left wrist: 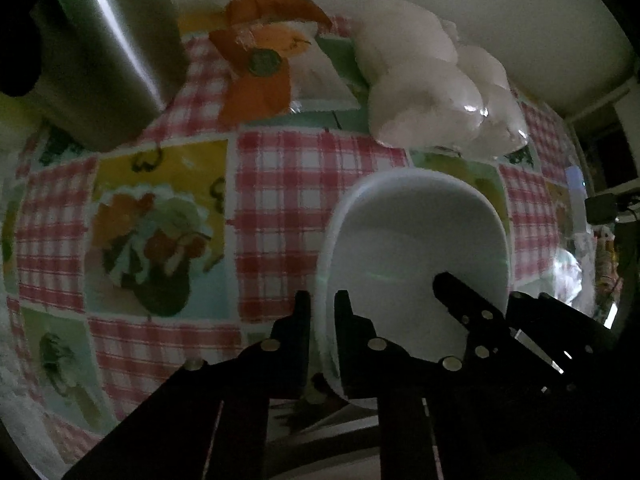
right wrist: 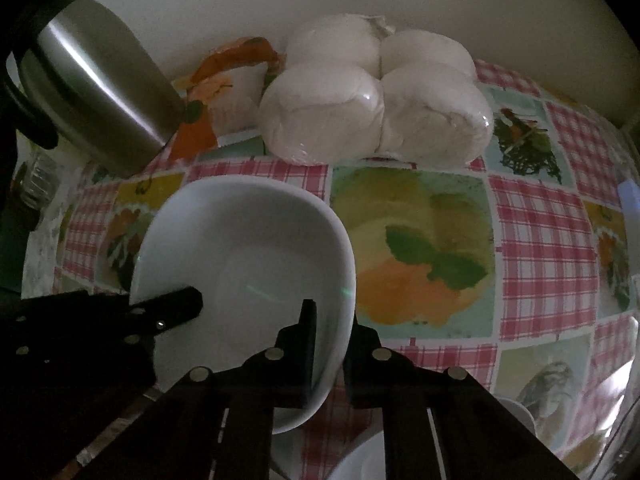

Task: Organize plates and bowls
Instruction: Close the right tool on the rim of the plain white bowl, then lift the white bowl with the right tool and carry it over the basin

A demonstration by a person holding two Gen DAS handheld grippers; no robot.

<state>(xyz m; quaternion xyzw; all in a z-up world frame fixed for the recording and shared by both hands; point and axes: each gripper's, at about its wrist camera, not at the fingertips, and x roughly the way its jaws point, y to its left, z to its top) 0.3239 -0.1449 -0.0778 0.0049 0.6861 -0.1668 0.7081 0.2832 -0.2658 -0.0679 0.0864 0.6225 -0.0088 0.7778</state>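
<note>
A white bowl (left wrist: 416,248) is held between both grippers above the patterned tablecloth. My left gripper (left wrist: 322,308) is shut on the bowl's left rim, one finger outside and one inside. My right gripper (right wrist: 334,316) is shut on the bowl's (right wrist: 248,248) right rim, one finger inside and one outside. The right gripper's finger (left wrist: 464,300) shows inside the bowl in the left wrist view. The left gripper's finger (right wrist: 172,304) shows at the bowl's left rim in the right wrist view. Another white dish rim (right wrist: 360,460) lies low under the right gripper.
A steel kettle (right wrist: 100,92) stands at the back left. A pack of white rolls (right wrist: 376,100) and an orange-and-white bag (right wrist: 224,92) lie along the wall. A white cup edge (right wrist: 520,416) sits at the lower right. The checked tablecloth (right wrist: 540,232) covers the table.
</note>
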